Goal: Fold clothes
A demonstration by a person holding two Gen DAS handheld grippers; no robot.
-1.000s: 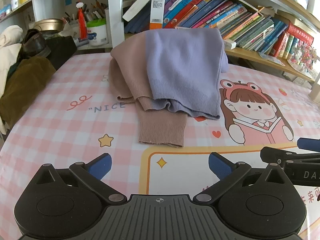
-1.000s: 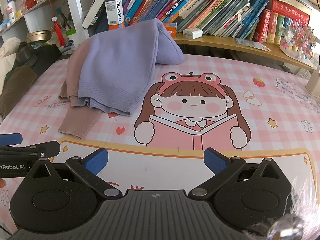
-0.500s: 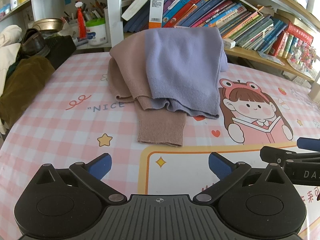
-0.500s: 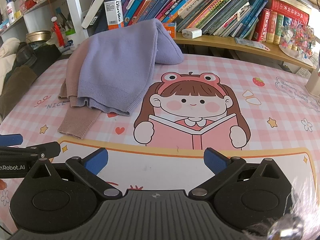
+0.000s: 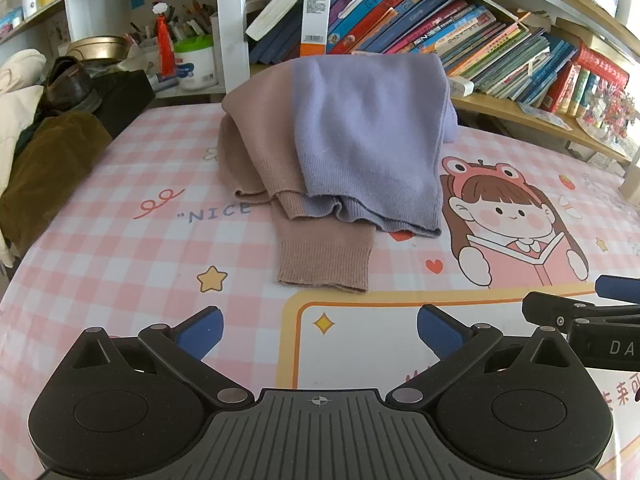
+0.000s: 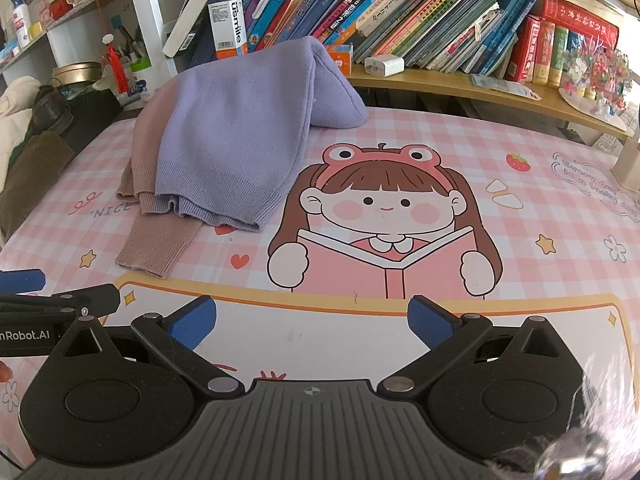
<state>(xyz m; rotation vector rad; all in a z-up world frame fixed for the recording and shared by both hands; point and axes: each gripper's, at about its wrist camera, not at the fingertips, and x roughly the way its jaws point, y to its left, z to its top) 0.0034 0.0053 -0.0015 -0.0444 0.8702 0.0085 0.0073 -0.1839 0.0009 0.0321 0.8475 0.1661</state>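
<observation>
The surface [image 5: 120, 240], covered by a pink checked cloth printed with a cartoon girl reading a book [image 6: 384, 232], fills the ground ahead of both sets of fingers. On it, well beyond the fingertips and toward the bookshelf [image 5: 460, 40], lies the clothing: a lilac knitted sweater [image 5: 368, 136] draped over a dusty-pink knitted sweater [image 5: 260, 136], the two heaped in one mound. Their long axis runs away from the fingers, hems nearest, the far end raised against the shelf edge.

The left gripper [image 5: 320, 330] points almost straight at the pile; its fingers [image 5: 200, 330] are spread wide and hold nothing. The pink sweater's ribbed cuff [image 5: 324, 268] is the nearest piece of cloth, ahead of the gap between those fingers and slightly toward its left finger. The right gripper [image 6: 312, 322] is likewise spread wide and empty, with the pile ahead and to the left of its fingers; straight ahead it has only the printed girl. By my reading the left hand is nearer to the cuff and the pink garment, while the lilac hem [image 6: 224, 212] lies between the two hands.

Each gripper shows at the edge of the other's view, so they sit side by side.

How the sweaters are layered underneath, where their necklines and other sleeves lie, and whether the far end rests on the shelf cannot be made out. Dark clothes [image 5: 44, 168] lie far left of the fingers.
</observation>
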